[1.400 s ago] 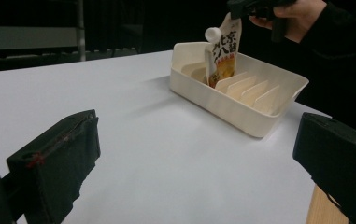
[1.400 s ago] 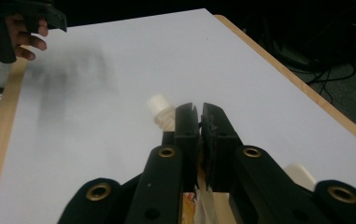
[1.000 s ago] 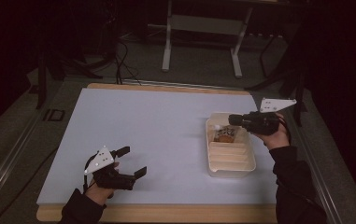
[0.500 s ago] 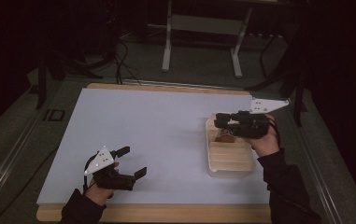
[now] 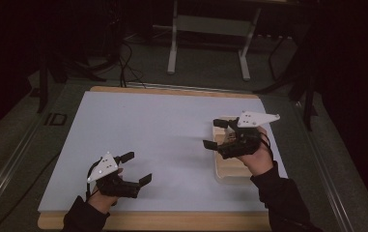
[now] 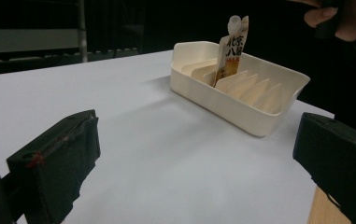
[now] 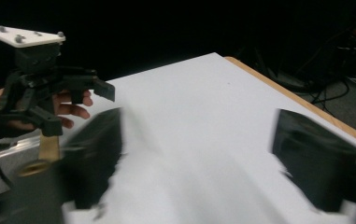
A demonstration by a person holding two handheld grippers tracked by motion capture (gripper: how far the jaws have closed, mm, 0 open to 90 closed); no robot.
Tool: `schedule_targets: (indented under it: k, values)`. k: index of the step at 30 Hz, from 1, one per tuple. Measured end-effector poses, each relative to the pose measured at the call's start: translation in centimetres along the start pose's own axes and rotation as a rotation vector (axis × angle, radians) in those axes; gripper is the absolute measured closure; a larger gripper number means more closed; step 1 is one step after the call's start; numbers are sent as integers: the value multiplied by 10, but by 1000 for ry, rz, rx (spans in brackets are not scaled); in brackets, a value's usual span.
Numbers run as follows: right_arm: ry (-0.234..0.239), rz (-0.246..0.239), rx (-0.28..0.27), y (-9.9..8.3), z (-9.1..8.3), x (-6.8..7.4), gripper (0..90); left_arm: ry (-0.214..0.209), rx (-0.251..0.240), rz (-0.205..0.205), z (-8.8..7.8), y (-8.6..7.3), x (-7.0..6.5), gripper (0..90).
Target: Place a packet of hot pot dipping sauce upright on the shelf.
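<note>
R gripper point(image 5: 215, 134) jaws just opened wide, nothing held, above cream tray point(image 5: 232, 169) w/ sachet point(image 6: 231, 51), L gripper point(image 5: 135, 168) open, empty

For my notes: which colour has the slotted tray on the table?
The tray is cream-white; the left gripper view shows it best.

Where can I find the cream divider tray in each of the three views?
High view: the cream tray lies right of centre, partly under the right gripper.
Left gripper view: upper right of centre, a sachet standing in it.
Right gripper view: I cannot find it there.
Shared landmark: the white table top.
</note>
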State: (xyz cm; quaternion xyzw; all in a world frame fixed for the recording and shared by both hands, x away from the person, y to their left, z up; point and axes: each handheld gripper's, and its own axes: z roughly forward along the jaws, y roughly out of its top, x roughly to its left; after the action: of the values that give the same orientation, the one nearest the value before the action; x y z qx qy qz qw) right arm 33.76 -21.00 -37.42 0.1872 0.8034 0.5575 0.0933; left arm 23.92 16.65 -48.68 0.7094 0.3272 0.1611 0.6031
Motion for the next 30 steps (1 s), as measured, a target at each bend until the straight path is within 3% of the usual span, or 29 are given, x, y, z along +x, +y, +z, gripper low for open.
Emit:
schedule_targets:
  k: [4, 14, 20, 30]
  values:
    - [-33, -26, 7, -7, 5, 8, 106, 0, 4, 6, 0, 0, 0, 7]
    - [-6, 7, 21, -24, 11, 29, 127, 6, 7, 6, 0, -1, 0, 7]
    - [39, 35, 45, -34, 15, 44, 115, 7, 8, 11, -1, -1, -1, 7]
    - [59, 30, 31, -47, 12, 63, 115, 4, 8, 11, -1, -1, -1, 7]
